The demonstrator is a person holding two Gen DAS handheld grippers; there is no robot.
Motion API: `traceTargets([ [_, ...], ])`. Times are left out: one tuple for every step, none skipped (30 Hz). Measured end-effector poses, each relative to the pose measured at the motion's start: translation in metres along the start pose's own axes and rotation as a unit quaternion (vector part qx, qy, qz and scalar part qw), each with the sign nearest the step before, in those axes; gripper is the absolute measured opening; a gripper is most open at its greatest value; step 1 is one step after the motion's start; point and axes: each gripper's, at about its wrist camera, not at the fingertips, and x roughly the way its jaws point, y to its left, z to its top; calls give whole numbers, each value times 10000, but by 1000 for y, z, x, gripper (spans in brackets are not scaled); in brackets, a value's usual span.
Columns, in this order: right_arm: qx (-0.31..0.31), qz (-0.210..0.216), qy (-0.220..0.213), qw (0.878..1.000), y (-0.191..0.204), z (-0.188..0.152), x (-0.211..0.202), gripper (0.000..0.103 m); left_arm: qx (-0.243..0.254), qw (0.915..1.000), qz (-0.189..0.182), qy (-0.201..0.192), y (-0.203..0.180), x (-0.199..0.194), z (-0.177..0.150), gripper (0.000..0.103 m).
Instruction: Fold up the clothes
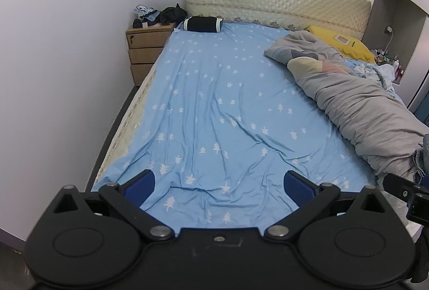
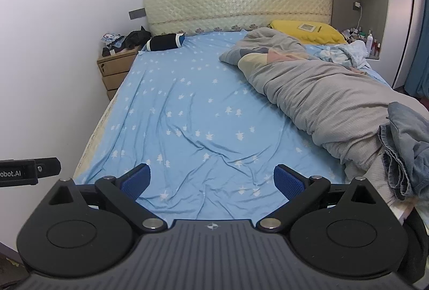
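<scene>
At the near right edge of the bed, a crumpled grey-blue denim garment (image 2: pixel 405 150) lies heaped against a grey quilted duvet (image 2: pixel 321 97). Both tools hover over the blue sheet (image 2: pixel 201 115), jaws wide and empty; the right tool (image 2: pixel 211 180) is nearer than the left tool (image 1: pixel 218 182).

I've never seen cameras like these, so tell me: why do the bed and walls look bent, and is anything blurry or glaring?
Left wrist view: the fisheye lens bows the bed and wall, dark corners top left; light soft, even, no glare. Right wrist view: same bending, headboard curved; the denim garment at the right edge is stretched; everything fairly sharp.
</scene>
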Motion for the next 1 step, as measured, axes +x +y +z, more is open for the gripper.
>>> traceTargets([
  [-4, 1, -2, 10000, 0, 0, -1, 100, 2, 10000, 4, -5, 0, 0, 0, 103],
])
